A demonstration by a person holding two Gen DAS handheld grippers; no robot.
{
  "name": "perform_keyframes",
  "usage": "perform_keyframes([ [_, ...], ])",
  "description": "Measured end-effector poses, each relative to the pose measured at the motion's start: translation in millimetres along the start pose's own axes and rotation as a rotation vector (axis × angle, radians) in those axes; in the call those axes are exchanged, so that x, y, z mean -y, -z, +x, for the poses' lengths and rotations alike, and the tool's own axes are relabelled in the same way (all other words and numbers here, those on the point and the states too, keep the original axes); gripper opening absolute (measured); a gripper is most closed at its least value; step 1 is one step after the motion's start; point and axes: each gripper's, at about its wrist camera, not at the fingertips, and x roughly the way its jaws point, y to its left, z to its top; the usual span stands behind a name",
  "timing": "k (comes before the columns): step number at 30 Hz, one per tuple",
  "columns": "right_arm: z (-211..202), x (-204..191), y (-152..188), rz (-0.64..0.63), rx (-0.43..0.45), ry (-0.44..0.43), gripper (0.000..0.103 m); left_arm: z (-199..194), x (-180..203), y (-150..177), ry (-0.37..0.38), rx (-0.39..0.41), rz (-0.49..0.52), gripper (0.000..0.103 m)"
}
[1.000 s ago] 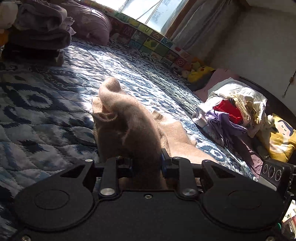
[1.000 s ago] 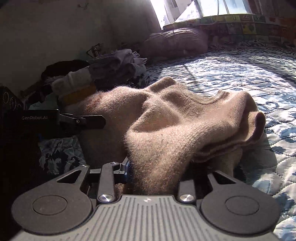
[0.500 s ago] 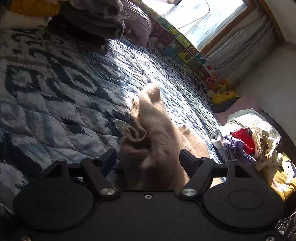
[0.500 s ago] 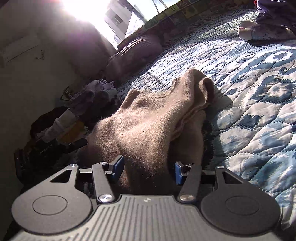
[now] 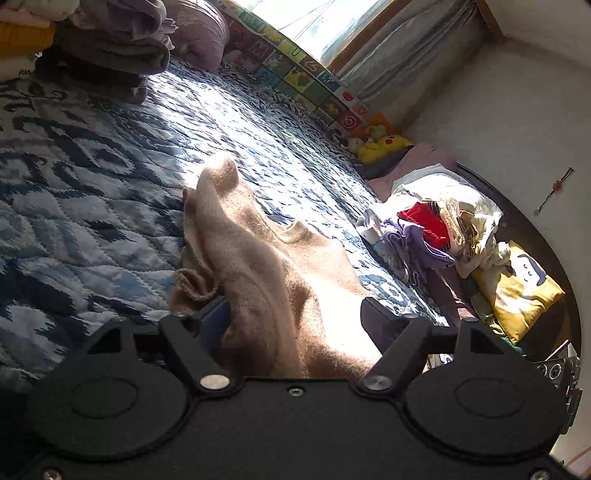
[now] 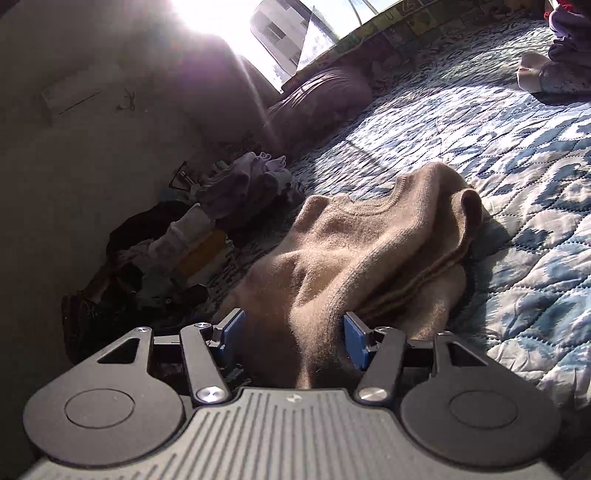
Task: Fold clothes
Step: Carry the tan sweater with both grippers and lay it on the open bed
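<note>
Spreading both tongs, left gripper (image 5: pixel 295 314) and right gripper (image 6: pixel 293 332), we straddle the tan sweater (image 6: pixel 369 251) on the quilt (image 6: pixel 517 155)

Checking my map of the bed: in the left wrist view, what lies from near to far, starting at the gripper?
Left gripper → tan sweater → blue patterned quilt → purple pillow → window.
</note>
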Motion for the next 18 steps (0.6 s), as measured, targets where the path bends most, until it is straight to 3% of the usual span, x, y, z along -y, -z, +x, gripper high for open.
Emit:
perform_keyframes([
  [3,-6,14,-19,0.026,0.094,0.000,0.061,-4,-17,-16,-0.026,0.058,-0.054,0.076],
  [6,6,31,-42,-0.003,0.133,0.061,0.061,8,-32,-37,-0.068,0.067,-0.086,0.076],
  [13,78,45,-98,-0.220,0.039,0.256,0.061,60,-33,-101,-0.132,0.009,0.062,0.076],
  [18,125,65,-136,-0.319,-0.079,0.322,0.061,114,-37,-138,-0.161,-0.101,0.204,0.076],
])
